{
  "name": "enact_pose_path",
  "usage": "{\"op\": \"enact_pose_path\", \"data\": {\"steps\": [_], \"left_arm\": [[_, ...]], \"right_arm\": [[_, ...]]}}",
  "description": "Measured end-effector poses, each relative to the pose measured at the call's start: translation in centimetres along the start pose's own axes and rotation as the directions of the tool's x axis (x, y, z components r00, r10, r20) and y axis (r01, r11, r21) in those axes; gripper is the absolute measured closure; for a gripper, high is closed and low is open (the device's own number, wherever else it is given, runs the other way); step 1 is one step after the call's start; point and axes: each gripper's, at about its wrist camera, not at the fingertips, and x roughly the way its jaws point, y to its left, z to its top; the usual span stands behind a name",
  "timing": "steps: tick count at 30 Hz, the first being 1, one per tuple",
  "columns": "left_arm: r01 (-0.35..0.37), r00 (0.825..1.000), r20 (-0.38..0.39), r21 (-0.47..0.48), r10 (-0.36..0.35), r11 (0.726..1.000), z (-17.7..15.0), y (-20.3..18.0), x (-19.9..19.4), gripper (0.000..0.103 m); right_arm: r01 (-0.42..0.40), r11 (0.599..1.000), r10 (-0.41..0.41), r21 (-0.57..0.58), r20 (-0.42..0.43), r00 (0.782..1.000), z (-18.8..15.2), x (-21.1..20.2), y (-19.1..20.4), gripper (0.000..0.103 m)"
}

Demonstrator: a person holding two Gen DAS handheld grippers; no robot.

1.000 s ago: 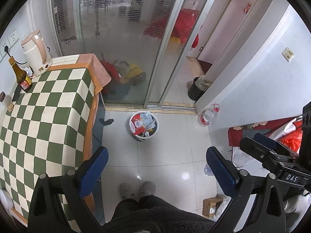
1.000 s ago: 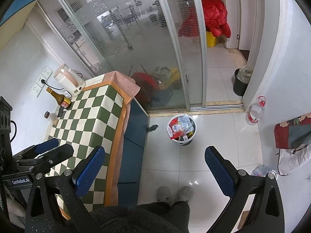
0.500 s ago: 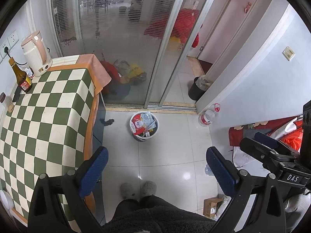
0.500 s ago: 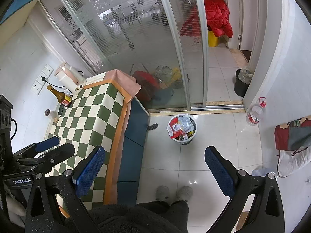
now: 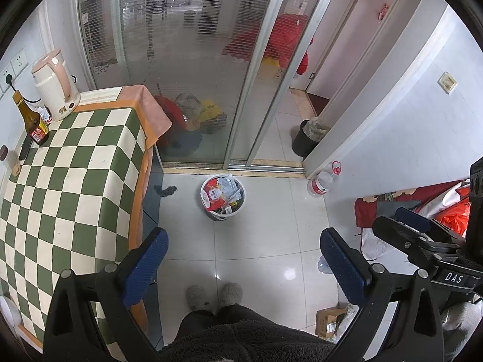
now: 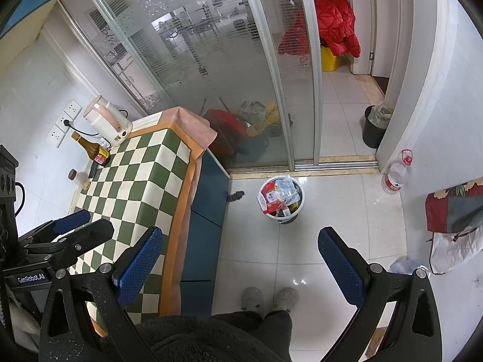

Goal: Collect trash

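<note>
A white trash bucket (image 5: 223, 196) full of wrappers stands on the tiled floor near the sliding glass door; it also shows in the right wrist view (image 6: 280, 199). A small dark scrap (image 5: 167, 191) lies on the floor beside the table, also in the right wrist view (image 6: 236, 195). My left gripper (image 5: 241, 267) is open and empty, held high above the floor. My right gripper (image 6: 240, 267) is open and empty too, well short of the bucket. Each gripper shows at the edge of the other's view.
A table with a green checked cloth (image 5: 66, 181) stands at the left with a kettle (image 5: 54, 86), a brown bottle (image 5: 30, 119) and a small jar. A black bin (image 5: 308, 137), a water bottle (image 5: 323, 182), a cardboard box (image 5: 329, 321) and red cloth are at the right. Slippered feet (image 5: 214, 294) are below.
Both views have shifted only slightly. Both grippers stay open and empty, and nothing on the floor or table has moved.
</note>
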Motion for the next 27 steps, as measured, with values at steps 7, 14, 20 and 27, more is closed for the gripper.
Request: {"op": "enact_pose_path", "data": {"steps": [7, 14, 20, 27], "left_arm": [[0.005, 1.0, 0.004, 0.011, -0.005, 1.0, 0.02, -0.24, 0.12, 0.0], [0.006, 1.0, 0.002, 0.01, -0.006, 1.0, 0.04, -0.22, 0.14, 0.0], [0.009, 1.0, 0.001, 0.012, -0.009, 1.0, 0.04, -0.18, 0.2, 0.0], [0.015, 1.0, 0.002, 0.008, -0.015, 1.0, 0.03, -0.46, 0.26, 0.0]], "right_arm": [[0.003, 1.0, -0.003, 0.004, -0.001, 1.0, -0.34, 0.05, -0.03, 0.0], [0.007, 1.0, -0.007, 0.003, 0.001, 1.0, -0.4, 0.13, -0.06, 0.0], [0.002, 1.0, -0.002, 0.004, -0.001, 1.0, -0.3, 0.11, -0.18, 0.0], [0.004, 1.0, -0.004, 0.005, -0.002, 1.0, -0.29, 0.06, -0.15, 0.0]]}}
